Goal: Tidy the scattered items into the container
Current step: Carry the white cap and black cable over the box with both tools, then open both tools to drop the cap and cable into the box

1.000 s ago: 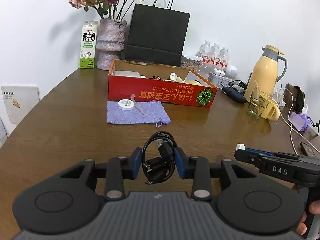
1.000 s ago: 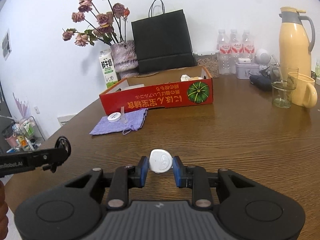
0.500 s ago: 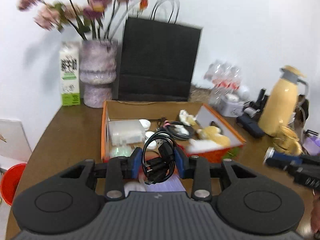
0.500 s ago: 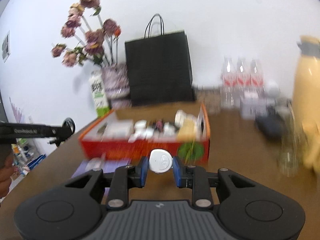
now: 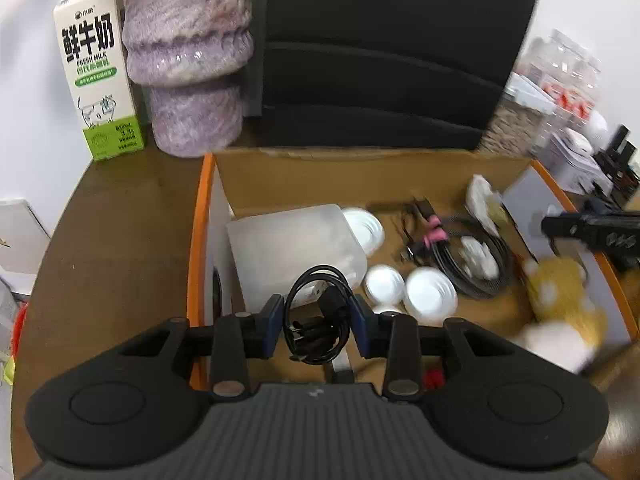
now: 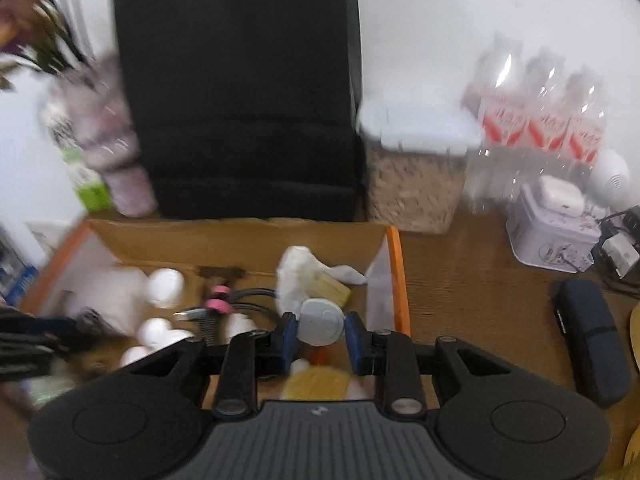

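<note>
My left gripper (image 5: 318, 322) is shut on a coiled black cable (image 5: 316, 316) and holds it above the near left part of the orange-rimmed cardboard box (image 5: 198, 240). My right gripper (image 6: 320, 338) is shut on a small round white device (image 6: 322, 320) above the box's right end (image 6: 396, 272). The box holds a translucent plastic tub (image 5: 296, 248), white round lids (image 5: 430, 294), a black cable with a pink tie (image 5: 460, 244), crumpled tissue (image 6: 300, 276) and a yellow plush toy (image 5: 560, 300). The right gripper also shows at the right edge of the left wrist view (image 5: 592, 228).
A milk carton (image 5: 98, 68), a purple vase (image 5: 186, 56) and a black paper bag (image 5: 380, 52) stand behind the box. To its right are a jar of grain (image 6: 416, 176), water bottles (image 6: 540, 120), a white tin (image 6: 554, 228) and a dark case (image 6: 592, 336).
Both grippers have moved forward from over the table to above the box, still holding the cable and the white device. The purple cloth in front of the box has dropped out of view.
</note>
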The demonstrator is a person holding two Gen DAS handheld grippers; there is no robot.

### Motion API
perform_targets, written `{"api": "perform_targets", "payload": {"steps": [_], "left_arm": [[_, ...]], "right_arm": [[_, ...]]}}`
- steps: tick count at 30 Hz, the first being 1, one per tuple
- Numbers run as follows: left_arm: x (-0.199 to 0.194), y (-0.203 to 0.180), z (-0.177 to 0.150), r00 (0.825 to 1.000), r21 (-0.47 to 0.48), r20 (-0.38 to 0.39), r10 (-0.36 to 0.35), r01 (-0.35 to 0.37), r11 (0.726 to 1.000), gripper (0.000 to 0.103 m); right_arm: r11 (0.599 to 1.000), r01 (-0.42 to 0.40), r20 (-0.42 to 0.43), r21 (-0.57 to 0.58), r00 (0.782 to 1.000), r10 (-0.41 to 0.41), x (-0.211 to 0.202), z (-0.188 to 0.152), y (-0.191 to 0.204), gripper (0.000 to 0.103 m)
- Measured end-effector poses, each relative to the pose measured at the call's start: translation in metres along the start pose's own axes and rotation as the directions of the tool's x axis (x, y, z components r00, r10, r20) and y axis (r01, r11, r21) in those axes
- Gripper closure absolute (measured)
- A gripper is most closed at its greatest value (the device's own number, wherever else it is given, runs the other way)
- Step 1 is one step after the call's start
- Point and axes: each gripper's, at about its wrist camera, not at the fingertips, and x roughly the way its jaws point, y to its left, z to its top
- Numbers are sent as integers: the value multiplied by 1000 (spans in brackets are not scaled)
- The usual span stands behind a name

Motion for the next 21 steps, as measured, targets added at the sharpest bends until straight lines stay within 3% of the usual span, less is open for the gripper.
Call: {"api": "perform_targets", "payload": {"steps": [4,7,14,21], "left_arm": [[9,-4,7,999,20,9,37,-37,999,61],[6,0,10,999,14,20,28,-28,1000,40],[-23,10,18,998,-34,54,10,-8,999,33],[-69,13,-3,997,-62,82,-8,13,998,29]], "right_arm": [[992,104,-34,-77,994,-107,33,2,10,77],[983,135,-22,-125,990,-139,42,-1,18,63],[991,75,26,-110,997,-73,12,-2,14,51],[999,-5,67,-45,998,8,-47,-13,-1,45]]}}
